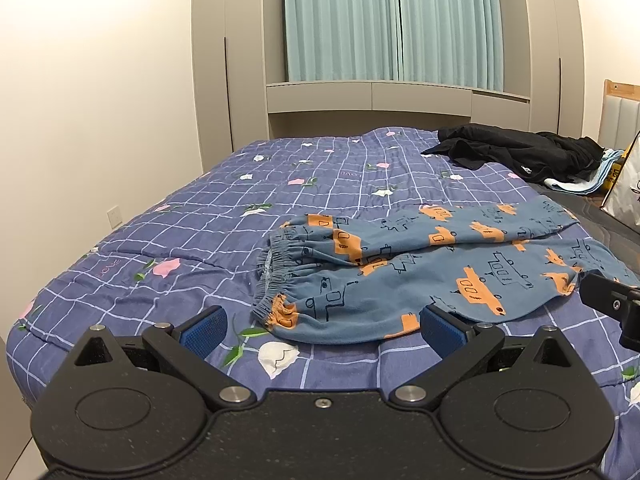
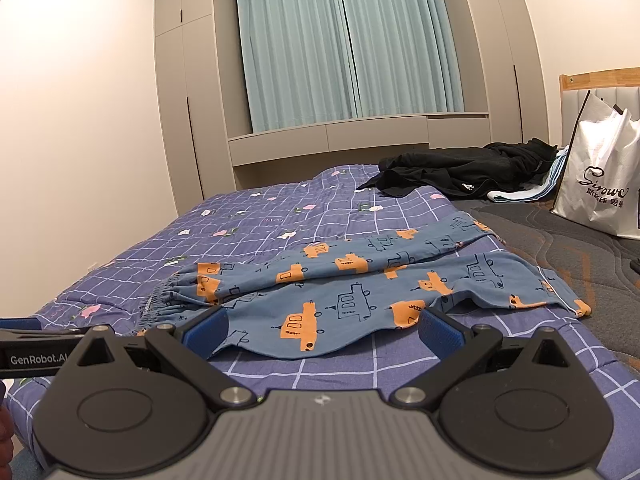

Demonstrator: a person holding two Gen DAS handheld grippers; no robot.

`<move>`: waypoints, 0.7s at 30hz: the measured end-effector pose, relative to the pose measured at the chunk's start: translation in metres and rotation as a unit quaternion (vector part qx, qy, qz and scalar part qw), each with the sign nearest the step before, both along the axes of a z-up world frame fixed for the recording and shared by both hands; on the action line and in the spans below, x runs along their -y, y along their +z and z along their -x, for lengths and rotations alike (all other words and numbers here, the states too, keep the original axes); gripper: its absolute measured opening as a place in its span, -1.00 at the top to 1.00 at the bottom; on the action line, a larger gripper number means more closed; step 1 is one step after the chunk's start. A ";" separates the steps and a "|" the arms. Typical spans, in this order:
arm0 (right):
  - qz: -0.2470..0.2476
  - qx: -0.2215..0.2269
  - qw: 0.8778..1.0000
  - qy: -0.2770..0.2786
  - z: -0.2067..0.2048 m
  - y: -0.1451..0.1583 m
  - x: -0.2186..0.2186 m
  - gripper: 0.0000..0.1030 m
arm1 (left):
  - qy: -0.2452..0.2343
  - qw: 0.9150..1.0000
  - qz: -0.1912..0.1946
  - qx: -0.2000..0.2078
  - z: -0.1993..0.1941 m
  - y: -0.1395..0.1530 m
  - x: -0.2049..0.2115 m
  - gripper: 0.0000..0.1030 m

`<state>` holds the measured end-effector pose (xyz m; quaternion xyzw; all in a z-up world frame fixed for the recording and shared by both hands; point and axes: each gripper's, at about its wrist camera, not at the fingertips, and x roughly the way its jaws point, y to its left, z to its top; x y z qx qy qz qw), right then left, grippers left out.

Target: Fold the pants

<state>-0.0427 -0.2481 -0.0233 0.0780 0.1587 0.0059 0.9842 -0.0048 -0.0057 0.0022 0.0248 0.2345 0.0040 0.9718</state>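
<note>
Blue pants (image 1: pixel 404 272) with orange car prints lie on the bed, folded lengthwise, the elastic waistband to the left and the legs running right. They also show in the right wrist view (image 2: pixel 340 300). My left gripper (image 1: pixel 322 330) is open and empty, just in front of the near edge of the pants by the waistband. My right gripper (image 2: pixel 322 330) is open and empty, just in front of the near edge of the pants at mid-leg. The left gripper's side (image 2: pixel 36 350) shows at the left of the right wrist view.
The bed has a blue checked quilt (image 1: pixel 192 240) with flowers. A pile of black clothes (image 1: pixel 520 152) lies at the far right. A white shopping bag (image 2: pixel 600 176) stands on the grey mattress (image 2: pixel 560 240) by the headboard. Cabinets and curtains stand behind.
</note>
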 end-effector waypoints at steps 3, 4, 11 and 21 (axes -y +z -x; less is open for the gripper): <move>0.002 -0.001 1.000 -0.002 0.001 0.001 0.000 -1.00 | 0.001 1.000 0.001 -0.002 0.000 -0.001 -0.001 -0.99; 0.003 -0.002 1.000 -0.003 0.001 0.001 0.000 -1.00 | 0.002 1.000 0.001 -0.003 0.000 -0.001 -0.002 -0.99; 0.013 -0.015 1.000 -0.006 -0.001 0.002 -0.004 -1.00 | 0.008 1.000 0.006 -0.011 -0.003 -0.002 -0.004 -0.99; 0.022 -0.037 0.999 -0.016 -0.007 0.003 -0.006 -1.00 | 0.009 1.000 0.004 -0.016 -0.005 -0.002 -0.002 -0.99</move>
